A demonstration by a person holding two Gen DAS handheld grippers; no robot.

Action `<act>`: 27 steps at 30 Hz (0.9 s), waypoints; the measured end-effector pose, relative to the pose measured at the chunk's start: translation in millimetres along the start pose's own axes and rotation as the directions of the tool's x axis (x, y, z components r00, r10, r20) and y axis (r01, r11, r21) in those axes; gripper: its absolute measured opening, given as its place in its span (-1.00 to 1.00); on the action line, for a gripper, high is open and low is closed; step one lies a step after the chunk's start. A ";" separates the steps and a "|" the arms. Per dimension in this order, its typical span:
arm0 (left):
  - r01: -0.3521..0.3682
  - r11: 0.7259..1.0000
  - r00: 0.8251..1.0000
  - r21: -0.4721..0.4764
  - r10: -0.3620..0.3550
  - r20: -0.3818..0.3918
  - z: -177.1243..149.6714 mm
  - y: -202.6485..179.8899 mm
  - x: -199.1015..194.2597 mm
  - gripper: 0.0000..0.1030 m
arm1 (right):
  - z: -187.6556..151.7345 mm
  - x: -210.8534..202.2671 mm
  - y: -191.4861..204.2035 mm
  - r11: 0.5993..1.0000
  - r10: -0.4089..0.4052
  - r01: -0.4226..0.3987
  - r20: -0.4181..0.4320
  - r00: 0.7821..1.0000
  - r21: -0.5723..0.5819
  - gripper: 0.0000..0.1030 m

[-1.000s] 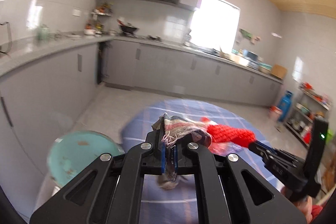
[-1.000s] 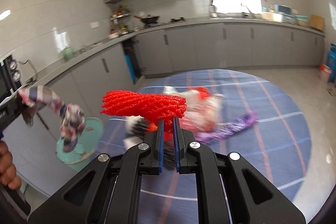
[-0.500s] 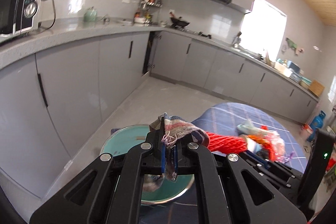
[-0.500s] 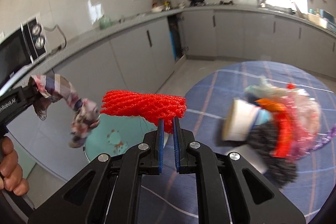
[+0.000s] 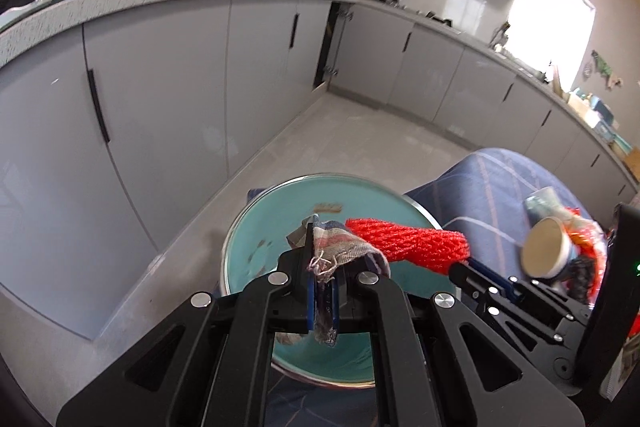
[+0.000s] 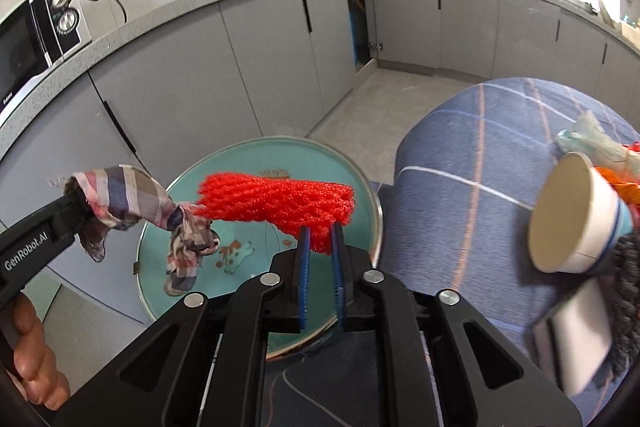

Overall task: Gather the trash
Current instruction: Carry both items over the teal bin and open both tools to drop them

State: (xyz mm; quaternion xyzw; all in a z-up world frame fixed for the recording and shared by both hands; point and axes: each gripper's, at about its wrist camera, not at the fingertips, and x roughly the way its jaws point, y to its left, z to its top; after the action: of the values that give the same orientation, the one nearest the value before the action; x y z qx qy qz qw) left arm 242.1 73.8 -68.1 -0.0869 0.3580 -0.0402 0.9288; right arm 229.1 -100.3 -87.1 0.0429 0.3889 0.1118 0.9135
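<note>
Left gripper (image 5: 323, 301): jaws closed on a checked cloth scrap (image 5: 340, 247), pinched at one bunched end; in the right wrist view the rest hangs limp below the jaws, its knotted tail over the teal bin (image 6: 248, 163). Right gripper (image 6: 320, 267): jaws opening, with the red foam net (image 6: 276, 203) between them; the pads appear to stand just clear of its lower corner, so it is judged to be in release. Both items sit above the bin's open mouth, at about 12 o'clock from each gripper.

Handling, as judged: cloth and net are light, soft and unbreakable. The cloth drapes and may snag on the pads by its frayed threads. The net is springy and holds its shape, so it could catch on the rim. Either is best held at a bunched end.

Remaining trash lies on the blue checked tabletop (image 6: 472, 155) at 3 o'clock: a paper cup (image 6: 576, 223) on its side, touching a heap of mixed scraps.

Clearance: the bin stands just beside the tabletop's edge. Grey cabinets (image 6: 168, 87) run from 9 to 12 o'clock, with open floor between them and the bin.
</note>
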 end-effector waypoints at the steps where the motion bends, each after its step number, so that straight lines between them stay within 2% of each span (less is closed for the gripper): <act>1: -0.014 1.000 1.000 -0.001 0.014 -0.007 -1.3 1.8 2.3 -0.89 | 0.2 4.0 -0.8 1.000 0.006 -0.006 -0.007 1.000 0.001 -0.47; 2: -0.027 1.000 1.000 0.001 0.027 -0.012 -2.4 3.1 4.4 -0.89 | 0.1 6.3 -2.5 1.000 0.010 -0.009 -0.012 1.000 0.007 -0.31; 3: -0.037 0.999 0.999 0.003 0.037 -0.015 -4.4 3.3 5.0 -0.87 | -0.6 6.8 -3.8 1.000 0.010 -0.010 -0.008 1.000 0.013 -0.07; 4: -0.044 0.999 0.999 0.001 0.044 -0.020 -5.6 4.6 6.1 -0.78 | -0.7 6.7 -3.3 1.000 0.007 -0.006 -0.003 1.000 0.014 -0.01; 5: -0.048 0.999 0.999 -0.006 0.047 -0.025 -6.9 5.9 6.5 -0.49 | -1.2 5.1 -4.2 1.000 -0.001 0.001 0.002 1.000 0.014 -0.01; 7: -0.074 0.997 0.997 -0.017 0.074 -0.022 -8.3 7.4 5.3 -0.06 | -1.0 2.4 -5.3 1.000 0.001 -0.001 0.004 1.000 0.018 -0.01; 10: -0.087 0.996 0.996 -0.017 0.087 -0.013 -10.6 8.0 2.1 0.04 | 0.9 -5.4 -7.8 1.000 -0.006 0.006 0.015 1.000 0.027 0.04; 11: -0.093 0.995 0.996 -0.019 0.093 -0.010 -10.9 7.9 0.6 0.19 | 1.4 -9.3 -9.4 0.999 -0.013 0.012 0.021 1.000 0.031 0.07; 16: -0.109 0.993 0.994 -0.043 0.109 0.004 -12.3 5.2 -10.3 0.61 | 1.9 -26.1 -18.0 0.998 -0.022 0.019 0.043 0.999 0.058 0.27; 21: -0.107 0.994 0.994 -0.025 0.108 0.016 -14.5 -6.4 -17.2 0.64 | 3.3 -45.4 -28.4 0.996 -0.045 0.039 0.072 0.996 0.082 0.32; 27: -0.074 0.997 0.997 0.003 0.074 0.007 -20.2 -26.3 -19.9 0.65 | -2.1 -73.6 -51.2 0.989 -0.101 0.087 0.114 0.988 0.120 0.32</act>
State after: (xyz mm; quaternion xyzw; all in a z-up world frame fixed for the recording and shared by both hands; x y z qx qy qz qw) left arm 213.5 48.0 -64.8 -0.0725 0.3575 -0.0061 0.9311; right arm 186.8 -167.6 -45.4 0.0836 0.3409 0.0433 0.9354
